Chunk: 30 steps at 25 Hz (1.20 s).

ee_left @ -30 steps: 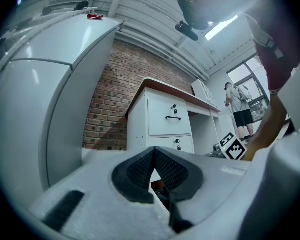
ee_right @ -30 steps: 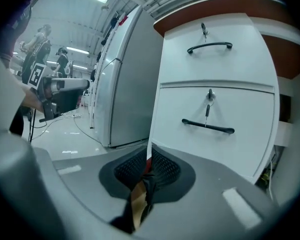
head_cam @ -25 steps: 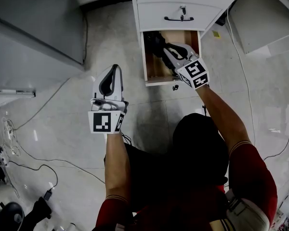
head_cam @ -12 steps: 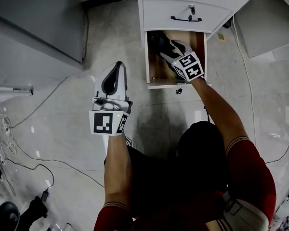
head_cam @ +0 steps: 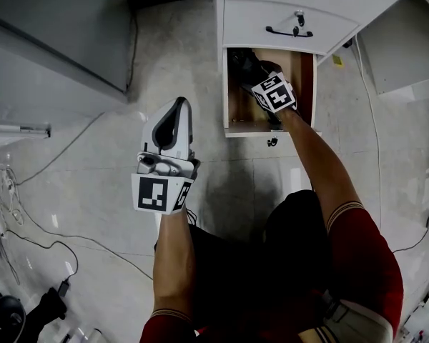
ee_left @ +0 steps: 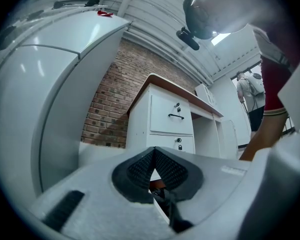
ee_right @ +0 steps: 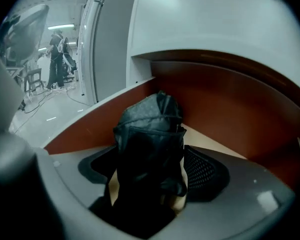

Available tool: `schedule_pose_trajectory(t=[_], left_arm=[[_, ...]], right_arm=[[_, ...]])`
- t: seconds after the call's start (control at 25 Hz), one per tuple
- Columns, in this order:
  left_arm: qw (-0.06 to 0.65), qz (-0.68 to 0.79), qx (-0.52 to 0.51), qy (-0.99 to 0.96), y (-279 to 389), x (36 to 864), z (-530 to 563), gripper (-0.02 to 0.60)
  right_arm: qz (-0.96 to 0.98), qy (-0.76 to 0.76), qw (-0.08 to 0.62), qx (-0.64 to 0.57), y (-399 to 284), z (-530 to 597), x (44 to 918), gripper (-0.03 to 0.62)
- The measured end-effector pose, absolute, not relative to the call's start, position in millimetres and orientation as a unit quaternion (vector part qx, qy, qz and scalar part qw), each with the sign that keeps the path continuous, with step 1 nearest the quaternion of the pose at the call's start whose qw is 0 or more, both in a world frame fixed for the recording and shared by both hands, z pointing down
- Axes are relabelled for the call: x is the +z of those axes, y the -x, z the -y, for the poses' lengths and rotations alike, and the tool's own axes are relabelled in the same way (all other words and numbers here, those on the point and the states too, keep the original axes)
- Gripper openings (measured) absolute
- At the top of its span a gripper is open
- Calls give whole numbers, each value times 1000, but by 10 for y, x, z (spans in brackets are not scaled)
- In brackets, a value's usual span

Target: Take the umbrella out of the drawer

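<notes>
Bottom drawer (head_cam: 228, 95), open: black umbrella (ee_right: 149, 129) front-to-back between just-opened jaws of right hand-held gripper (ee_right: 151, 168)

Grey cabinet (head_cam: 50, 41) top left, tile floor (head_cam: 179, 56) w/ loose cables (head_cam: 63, 152); brick wall (ee_left: 107, 104) bkgd.

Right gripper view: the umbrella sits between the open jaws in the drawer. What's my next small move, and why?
Probably close the right gripper on the umbrella. Its jaws have just been opening and now stand wide either side of the folded black bundle, with drawer floor showing in both gaps, so nothing is gripped yet. Lifting comes after.
</notes>
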<state>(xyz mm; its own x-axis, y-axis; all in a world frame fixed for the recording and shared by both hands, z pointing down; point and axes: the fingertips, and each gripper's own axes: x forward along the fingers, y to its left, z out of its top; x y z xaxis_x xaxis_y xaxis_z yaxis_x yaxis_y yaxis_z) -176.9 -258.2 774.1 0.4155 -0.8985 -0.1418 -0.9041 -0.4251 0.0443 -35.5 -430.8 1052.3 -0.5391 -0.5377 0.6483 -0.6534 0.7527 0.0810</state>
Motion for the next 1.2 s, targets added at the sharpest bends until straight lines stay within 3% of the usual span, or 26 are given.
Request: schedule_pose_trajectory(t=[0.24,0.68,0.96,1.2], left_arm=[[15,-541,85,836,1838,7693,2558,3],[13,-537,77,840,1788,7723,2538,3],[11,-542,84,836,1848,7726,2543,3],[13,-540,77,838,1823,7766,2537,3]], right_arm=[[855,-345,375,98,413,4394,10793,405],[851,-323,406,77,374,4309,10739,278],[855,-281,436,13,292,4132,10458,268],[874,-257,413,-21,303,3868,10004,265]])
